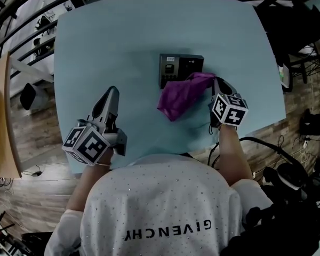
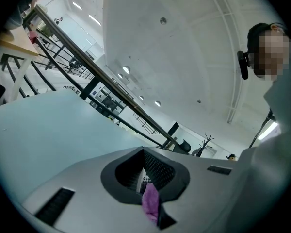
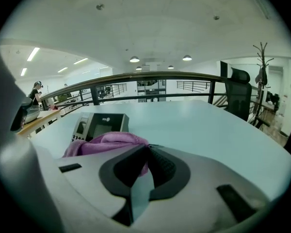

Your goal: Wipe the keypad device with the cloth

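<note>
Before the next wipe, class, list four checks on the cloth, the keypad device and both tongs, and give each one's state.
1. Soft purple cloth pinched in the right tongs: ok.
2. Cloth draped on the black rectangular keypad device, at its near edge: ok.
3. Left tongs shut, empty, apart from the device: ok.
4. Device held steady: not ok, nothing grips it.

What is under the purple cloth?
The purple cloth drapes over a corner of the keypad device and some blue table. Anything else beneath it is hidden.

Crumpled purple cloth [image 1: 181, 97] overlaps the dark keypad device [image 1: 176, 65].
</note>
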Tool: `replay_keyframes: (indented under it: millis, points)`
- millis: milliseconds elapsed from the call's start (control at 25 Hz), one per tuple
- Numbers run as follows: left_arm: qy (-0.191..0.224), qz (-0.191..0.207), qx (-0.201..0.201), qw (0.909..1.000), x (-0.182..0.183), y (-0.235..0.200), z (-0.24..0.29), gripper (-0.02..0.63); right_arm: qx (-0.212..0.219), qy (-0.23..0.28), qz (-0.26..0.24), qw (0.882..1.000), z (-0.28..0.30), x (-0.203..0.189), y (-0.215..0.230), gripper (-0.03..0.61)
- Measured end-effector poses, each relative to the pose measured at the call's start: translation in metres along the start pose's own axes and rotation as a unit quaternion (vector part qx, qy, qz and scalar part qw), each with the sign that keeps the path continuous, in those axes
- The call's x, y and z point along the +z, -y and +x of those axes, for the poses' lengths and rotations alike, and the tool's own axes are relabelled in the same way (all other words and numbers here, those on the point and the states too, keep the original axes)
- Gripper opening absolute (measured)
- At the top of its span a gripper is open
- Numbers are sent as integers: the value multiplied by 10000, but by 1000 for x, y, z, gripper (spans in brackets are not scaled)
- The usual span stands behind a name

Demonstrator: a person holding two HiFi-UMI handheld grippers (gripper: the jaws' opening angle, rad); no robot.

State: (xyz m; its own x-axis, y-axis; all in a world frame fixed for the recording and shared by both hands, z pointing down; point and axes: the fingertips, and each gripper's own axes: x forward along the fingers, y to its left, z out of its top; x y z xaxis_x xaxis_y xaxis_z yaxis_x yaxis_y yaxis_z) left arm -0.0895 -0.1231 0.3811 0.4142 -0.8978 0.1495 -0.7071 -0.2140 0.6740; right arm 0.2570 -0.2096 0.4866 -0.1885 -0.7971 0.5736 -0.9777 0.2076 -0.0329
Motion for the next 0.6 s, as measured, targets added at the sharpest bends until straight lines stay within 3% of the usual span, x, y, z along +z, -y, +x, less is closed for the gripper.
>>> replay_keyframes:
  millis: [200, 280, 320, 440, 520, 600]
  points:
    - [-53, 20, -90, 9999, 0, 2, -3, -9, -290, 257, 99, 9992, -21, 15, 17, 18]
    - [-60, 19, -131, 9999, 1, 2, -4, -9, -136, 525, 224, 9983, -35, 30, 11, 18]
    - [-60, 20, -154, 9999, 1, 2, -4, -9, 134, 675, 323, 9971, -42, 38, 2, 18]
    - [-67, 31, -219, 9997, 3, 4, -7, -9, 1512, 841, 498, 9837, -59, 50, -54, 18]
    - [-61, 37, -280, 9996, 5, 7, -9, -9, 2174, 681, 221, 9735, -64, 45, -94, 18]
    - [-52, 45, -342, 9994, 7, 11, -12, -9, 2528, 460, -150, 9663, -65, 35, -128, 18]
